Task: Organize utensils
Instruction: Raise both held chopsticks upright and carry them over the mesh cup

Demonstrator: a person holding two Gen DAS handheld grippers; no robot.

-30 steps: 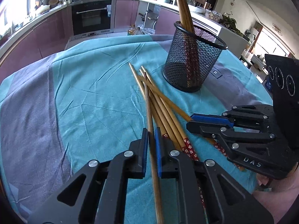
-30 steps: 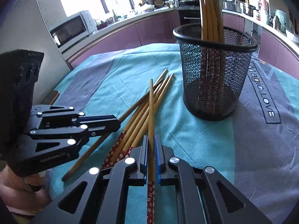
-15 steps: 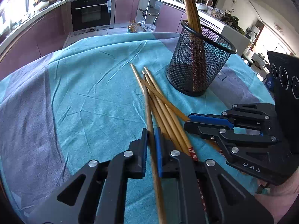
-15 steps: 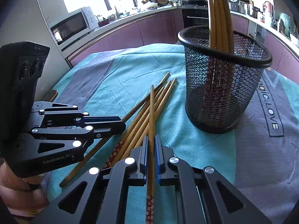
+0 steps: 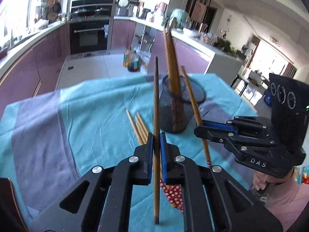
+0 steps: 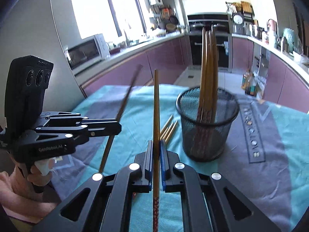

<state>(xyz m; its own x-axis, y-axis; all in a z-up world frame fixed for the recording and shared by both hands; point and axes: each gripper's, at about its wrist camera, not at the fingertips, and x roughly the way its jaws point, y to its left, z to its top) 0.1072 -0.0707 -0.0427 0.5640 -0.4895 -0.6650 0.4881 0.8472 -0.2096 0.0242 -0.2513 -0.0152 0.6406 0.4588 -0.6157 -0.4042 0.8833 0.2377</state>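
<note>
My left gripper (image 5: 156, 135) is shut on a brown chopstick (image 5: 156, 96), held clear of the cloth and pointing up and away. To its right, my right gripper (image 5: 196, 128) is shut on a second chopstick (image 5: 191, 96), whose tip is level with the black mesh holder (image 5: 170, 116). In the right wrist view, the right gripper (image 6: 156, 144) grips its chopstick (image 6: 156, 106) with the red patterned end toward me. There the left gripper (image 6: 119, 126) is at the left. The holder (image 6: 208, 135) has several chopsticks (image 6: 208, 67) upright in it. A few loose chopsticks (image 5: 138, 125) lie on the cloth.
A teal and grey tablecloth (image 5: 87, 116) covers the table. Red patterned chopstick ends (image 5: 173, 193) show under the left gripper. Purple kitchen cabinets, an oven (image 5: 88, 36) and bottles on the floor (image 5: 132, 61) lie beyond the table. A hand (image 6: 40, 172) holds the left gripper's handle.
Both grippers have risen, each lifting one chopstick off the pile. The two chopsticks now hang in the air and fewer lie on the cloth.
</note>
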